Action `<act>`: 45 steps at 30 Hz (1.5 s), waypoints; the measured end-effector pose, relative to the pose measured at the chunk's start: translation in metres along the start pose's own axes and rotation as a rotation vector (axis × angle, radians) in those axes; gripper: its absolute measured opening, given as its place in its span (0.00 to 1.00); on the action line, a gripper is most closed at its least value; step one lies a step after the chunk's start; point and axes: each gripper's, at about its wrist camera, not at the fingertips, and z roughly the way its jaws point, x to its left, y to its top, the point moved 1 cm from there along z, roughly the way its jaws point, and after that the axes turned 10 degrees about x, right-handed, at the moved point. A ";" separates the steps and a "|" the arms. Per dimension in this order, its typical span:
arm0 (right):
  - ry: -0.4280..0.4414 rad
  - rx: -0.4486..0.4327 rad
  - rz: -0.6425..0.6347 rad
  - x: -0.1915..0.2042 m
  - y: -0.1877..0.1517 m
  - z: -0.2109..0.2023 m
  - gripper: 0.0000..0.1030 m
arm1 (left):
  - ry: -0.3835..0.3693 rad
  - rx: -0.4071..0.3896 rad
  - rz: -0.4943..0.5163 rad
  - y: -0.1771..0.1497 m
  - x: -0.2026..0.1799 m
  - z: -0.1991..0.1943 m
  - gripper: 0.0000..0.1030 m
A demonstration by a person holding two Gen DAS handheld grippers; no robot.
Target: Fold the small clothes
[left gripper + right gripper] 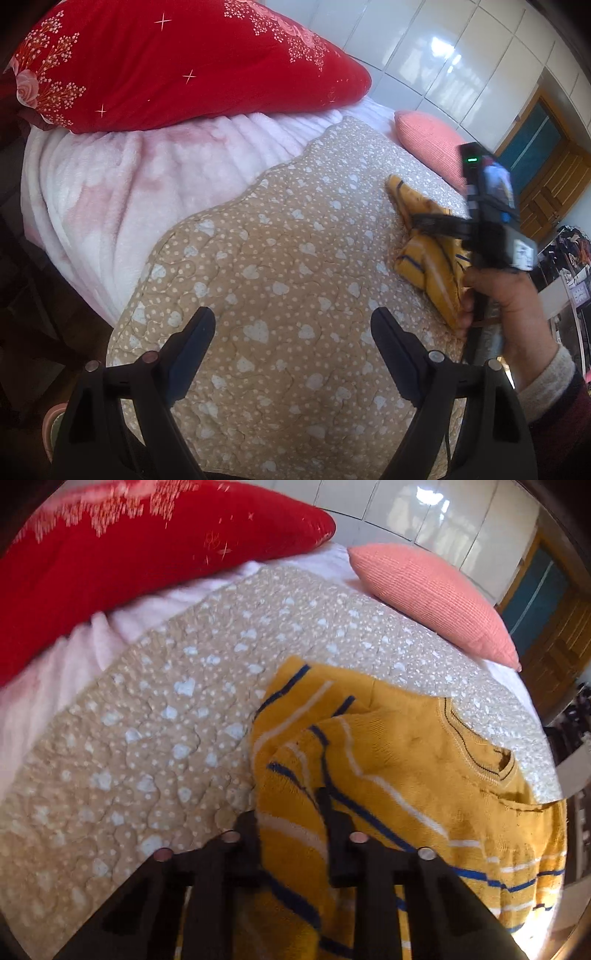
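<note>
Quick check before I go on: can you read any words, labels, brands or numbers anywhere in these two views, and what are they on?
No text can be read in either view.
White sticker on the right gripper's body: carries dark marks, too blurred to read.
Small screen on that gripper: shows a picture, no legible characters.
Yellow striped sweater: stripes only, no visible label or print.
Red pillow: flower and star pattern, no words.

One yellow striped sweater, one red pillow, one pink cushion, one beige quilt, two claws.
</note>
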 end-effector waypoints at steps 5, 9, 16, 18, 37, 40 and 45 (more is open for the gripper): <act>0.111 -0.113 0.132 -0.079 -0.016 -0.058 0.17 | -0.009 -0.015 0.067 -0.004 -0.033 -0.010 0.83; 0.143 -0.177 0.291 -0.170 -0.049 -0.088 0.17 | -0.020 -0.001 0.136 -0.013 -0.063 -0.011 0.83; 0.150 -0.126 0.571 -0.304 -0.150 -0.065 0.17 | -0.021 0.071 0.271 -0.036 -0.124 0.007 0.83; 0.196 -0.080 0.652 -0.326 -0.178 -0.044 0.21 | -0.020 0.084 0.304 -0.042 -0.138 0.009 0.83; 0.269 -0.166 0.423 -0.274 -0.199 -0.088 0.09 | 0.001 0.124 0.473 -0.070 -0.202 0.017 0.83; 0.271 -0.134 0.563 -0.302 -0.244 -0.072 0.08 | -0.016 0.120 0.464 -0.061 -0.201 0.019 0.83; 0.392 -0.073 0.693 -0.324 -0.285 -0.042 0.08 | -0.130 0.189 0.433 -0.037 -0.220 0.046 0.83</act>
